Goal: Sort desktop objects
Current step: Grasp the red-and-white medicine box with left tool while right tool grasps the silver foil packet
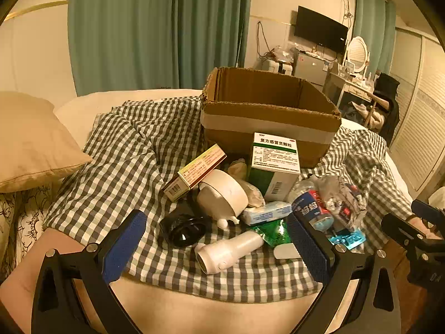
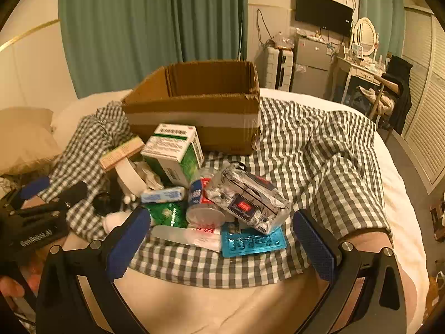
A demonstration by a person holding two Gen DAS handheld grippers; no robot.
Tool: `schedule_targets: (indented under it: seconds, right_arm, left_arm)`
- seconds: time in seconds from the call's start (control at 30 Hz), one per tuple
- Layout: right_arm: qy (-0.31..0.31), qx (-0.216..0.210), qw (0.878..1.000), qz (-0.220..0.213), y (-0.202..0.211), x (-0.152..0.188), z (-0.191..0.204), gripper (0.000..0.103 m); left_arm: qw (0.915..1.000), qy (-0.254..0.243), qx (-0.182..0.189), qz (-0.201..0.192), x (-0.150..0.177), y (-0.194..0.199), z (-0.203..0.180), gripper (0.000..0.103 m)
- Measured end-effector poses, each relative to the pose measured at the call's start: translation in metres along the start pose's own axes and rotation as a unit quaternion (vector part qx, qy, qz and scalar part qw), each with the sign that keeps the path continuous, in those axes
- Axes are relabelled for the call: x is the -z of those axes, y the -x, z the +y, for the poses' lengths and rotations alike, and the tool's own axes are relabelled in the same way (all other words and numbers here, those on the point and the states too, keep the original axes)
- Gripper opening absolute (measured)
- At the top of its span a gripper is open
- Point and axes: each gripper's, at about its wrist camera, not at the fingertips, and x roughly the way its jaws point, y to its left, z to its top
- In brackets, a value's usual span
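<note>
A pile of small things lies on a checked cloth in front of an open cardboard box. It holds a green-and-white medicine box, a slim orange box, a white round device, a black round object, a white bottle, a crushed plastic bottle, a silver foil pack and a blue blister pack. My left gripper hovers open over the pile's near left. My right gripper stands open over its near right. Neither touches anything.
The cloth lies on a bed with a tan pillow at the left. A tissue pack and a green sachet sit in the pile. Teal curtains, a small fridge and a dressing table stand behind.
</note>
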Motion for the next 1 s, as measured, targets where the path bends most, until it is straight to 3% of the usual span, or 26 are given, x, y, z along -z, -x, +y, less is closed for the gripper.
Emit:
schedule_targets:
  seconds: [0.17, 0.6, 0.73, 1.0]
  right_arm:
    - [0.004, -0.006, 1.000, 0.018, -0.022, 0.001, -0.007, 0.103]
    - [0.023, 0.010, 0.998, 0.057, -0.086, -0.025, -0.014, 0.103]
    - [0.019, 0.015, 0.997, 0.076, -0.112, -0.027, -0.011, 0.103]
    - [0.028, 0.031, 0.995, 0.091, -0.139, -0.029, -0.008, 0.099]
  left_arm:
    - [1.0000, -0.003, -0.002, 0.002, 0.000, -0.015, 0.007, 0.103]
    - [0.9953, -0.084, -0.044, 0.021, -0.018, -0.094, 0.018, 0.103]
    - [0.9959, -0.072, -0.047, 0.027, -0.018, -0.113, 0.024, 0.103]
    - [0.9997, -0.013, 0.006, 0.020, -0.023, -0.122, 0.043, 0.103]
